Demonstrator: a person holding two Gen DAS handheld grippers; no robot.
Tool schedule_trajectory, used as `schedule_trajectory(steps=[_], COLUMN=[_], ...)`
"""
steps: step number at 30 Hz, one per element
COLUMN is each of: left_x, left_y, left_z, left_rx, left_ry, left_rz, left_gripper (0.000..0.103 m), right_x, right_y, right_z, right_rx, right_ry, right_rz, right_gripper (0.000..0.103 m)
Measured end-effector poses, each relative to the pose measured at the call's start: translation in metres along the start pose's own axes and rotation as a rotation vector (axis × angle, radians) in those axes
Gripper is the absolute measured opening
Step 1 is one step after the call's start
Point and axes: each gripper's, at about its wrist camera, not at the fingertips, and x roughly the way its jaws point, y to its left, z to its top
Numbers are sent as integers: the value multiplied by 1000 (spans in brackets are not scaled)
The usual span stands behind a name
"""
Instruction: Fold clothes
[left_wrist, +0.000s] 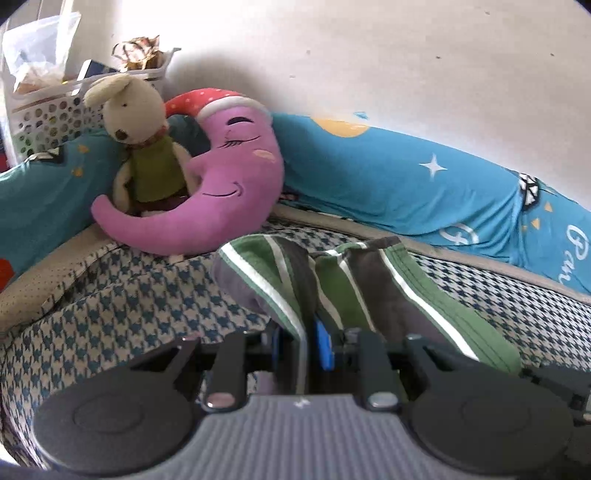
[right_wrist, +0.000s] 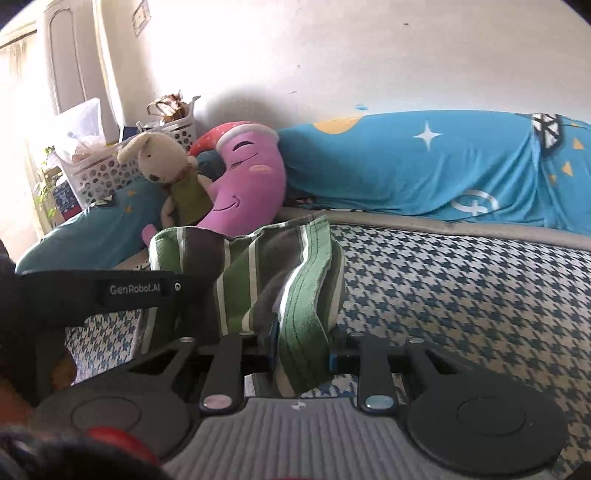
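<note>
Nearest the lens: the left gripper (left_wrist: 308, 345) is pinching a bunched fold of the striped garment (left_wrist: 351, 280) between its blue pads, jaws drawn nearly together on the cloth; the right gripper (right_wrist: 301, 354) is clamping the green hemmed edge of the same striped garment (right_wrist: 258, 273), the fabric passing down between its fingers; holding two separate points is presumably meant to keep one edge taut so it can be carried over as a fold.

Middle ground: the garment is being held lifted off the houndstooth bed cover (left_wrist: 147, 295), humped and sagging between the two grips rather than lying flat; judgement: the fold is under way, not finished, since the cloth is crumpled and no tidy layers are showing.

Further back: a pink moon pillow (left_wrist: 229, 177) is propping up a plush rabbit (left_wrist: 144, 133) at the head of the bed; a blue star-print quilt (left_wrist: 406, 177) is lying rolled along the wall (left_wrist: 369, 55), leaving the cover free as working surface; a white perforated basket (left_wrist: 48, 114) is sitting in the far corner.
</note>
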Motion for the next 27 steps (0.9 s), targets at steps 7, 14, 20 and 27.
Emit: schedule_trajectory(steps=[7,14,20,27], left_x=[9,35,27,35], left_y=[8,15,41,65], left_z=[3,-8,-7,-11], left_rx=[-1,-8,-127,-194], left_ry=[-9,91,65,90], left_rz=[31,84,115,147], left_gripper=[19,45,70,72], right_x=[18,36,25,13], right_y=[8,-5,-22,-25], right_z=[-1,-9,-6,-1], right_rx=[-22,3,19,16], right_ry=[-3,68,60,27], right_rz=[5,-13,-72,-48], right_gripper=[25,33,35,35])
